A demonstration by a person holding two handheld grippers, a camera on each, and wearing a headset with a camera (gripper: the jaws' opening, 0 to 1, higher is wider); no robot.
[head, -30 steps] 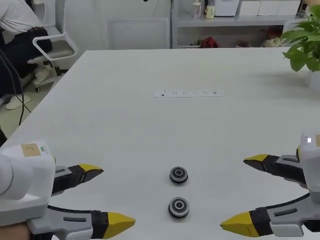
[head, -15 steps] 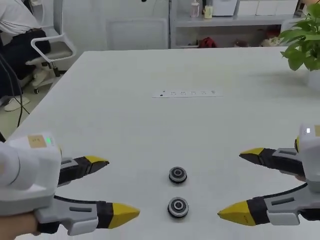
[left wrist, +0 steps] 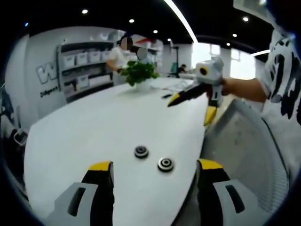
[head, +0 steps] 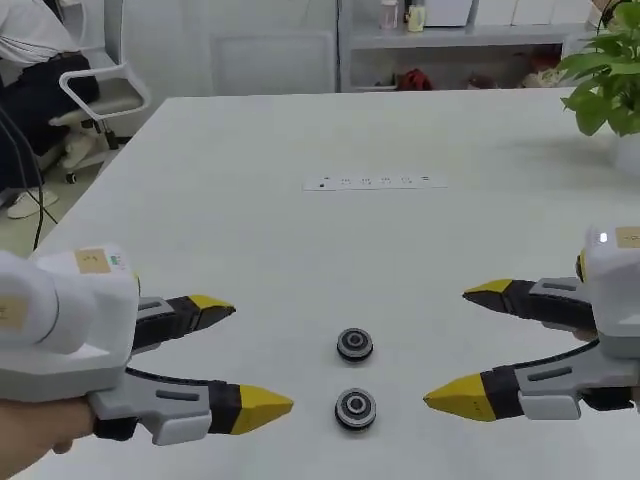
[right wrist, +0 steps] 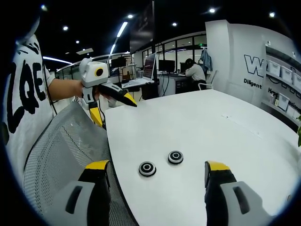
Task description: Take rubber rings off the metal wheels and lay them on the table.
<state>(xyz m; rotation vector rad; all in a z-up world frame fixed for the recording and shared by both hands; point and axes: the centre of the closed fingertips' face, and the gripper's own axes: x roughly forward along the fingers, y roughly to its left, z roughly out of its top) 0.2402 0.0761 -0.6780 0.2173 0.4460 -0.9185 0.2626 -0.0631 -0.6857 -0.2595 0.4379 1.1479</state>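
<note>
A person is holding a left gripper (head: 255, 357) and a right gripper (head: 450, 347) low over a white table (head: 300, 240), both with yellow-tipped jaws spread wide and grasping nothing. Two small metal wheels, a far wheel (head: 355, 344) and a near wheel (head: 355, 408), are lying flat on the table between the grippers, close together, each wearing a dark rubber ring (head: 341, 408). Neither gripper is touching them.
</note>
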